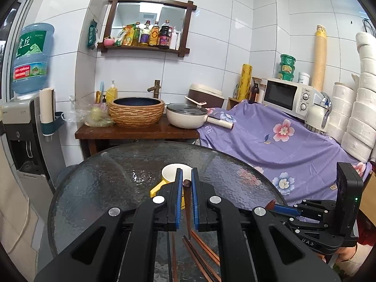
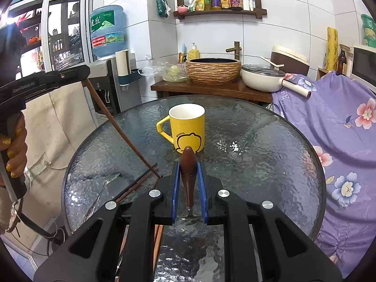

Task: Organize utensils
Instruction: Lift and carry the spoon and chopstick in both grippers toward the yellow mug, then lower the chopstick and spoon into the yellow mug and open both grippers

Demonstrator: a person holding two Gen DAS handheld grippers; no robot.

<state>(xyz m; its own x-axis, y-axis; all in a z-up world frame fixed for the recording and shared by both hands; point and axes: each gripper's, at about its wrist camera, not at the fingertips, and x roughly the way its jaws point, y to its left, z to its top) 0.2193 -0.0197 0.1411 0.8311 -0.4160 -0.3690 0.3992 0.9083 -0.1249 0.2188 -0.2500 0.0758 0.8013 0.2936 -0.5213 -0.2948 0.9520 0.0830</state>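
A yellow mug (image 2: 186, 128) with a white inside stands upright mid-table; it also shows in the left wrist view (image 1: 169, 176). My left gripper (image 1: 186, 176) is shut on one brown chopstick (image 1: 187, 211); in the right wrist view that chopstick (image 2: 122, 131) slants down from the raised gripper (image 2: 77, 75) to the table. My right gripper (image 2: 189, 168) is shut on a brown wooden spoon (image 2: 188, 174), just in front of the mug. Several more chopsticks (image 1: 202, 256) lie on the glass near me. A metal spoon (image 2: 99, 193) lies at the left.
The round glass table (image 2: 258, 152) has its edge close on all sides. Behind it stand a wooden counter (image 2: 211, 88) with a basin, a white pan (image 2: 260, 76), a water dispenser (image 2: 108, 70) and a purple flowered cloth (image 2: 340, 122) at the right.
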